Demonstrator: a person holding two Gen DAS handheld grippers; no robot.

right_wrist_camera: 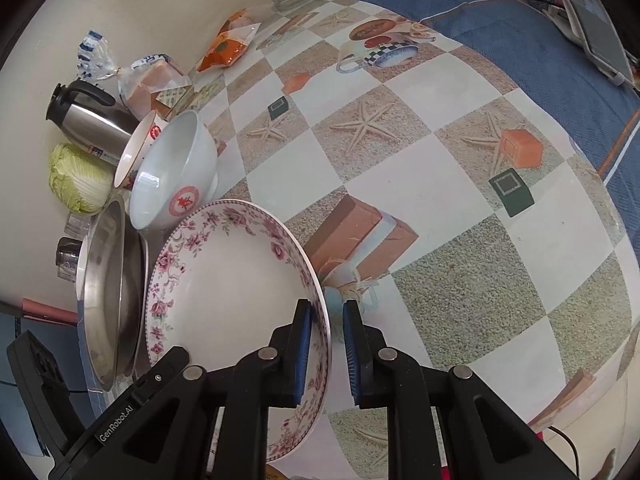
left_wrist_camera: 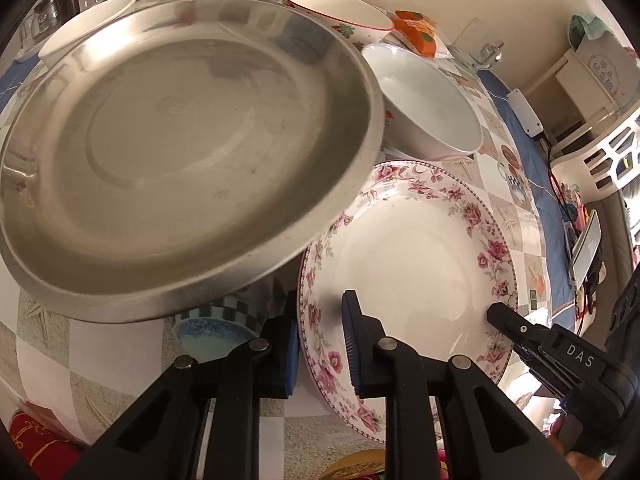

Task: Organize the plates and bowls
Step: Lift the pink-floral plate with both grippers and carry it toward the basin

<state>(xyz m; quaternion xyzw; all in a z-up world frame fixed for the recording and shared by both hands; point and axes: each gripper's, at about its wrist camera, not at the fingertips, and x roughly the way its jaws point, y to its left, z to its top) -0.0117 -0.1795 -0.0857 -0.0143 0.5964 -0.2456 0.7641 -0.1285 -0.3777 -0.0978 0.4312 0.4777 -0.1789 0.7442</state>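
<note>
Currently my left gripper [left_wrist_camera: 320, 336] and right gripper [right_wrist_camera: 326, 344] both clamp the floral plate [left_wrist_camera: 408, 264] by its rim, one at each side. Steel plate [left_wrist_camera: 180, 152] sits left, white bowl [left_wrist_camera: 432, 108] far behind.

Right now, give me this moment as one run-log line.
left tool: gripping floral plate rim | right tool: gripping opposite rim | steel plate: beside it, untouched | white bowl: behind, on table
</note>
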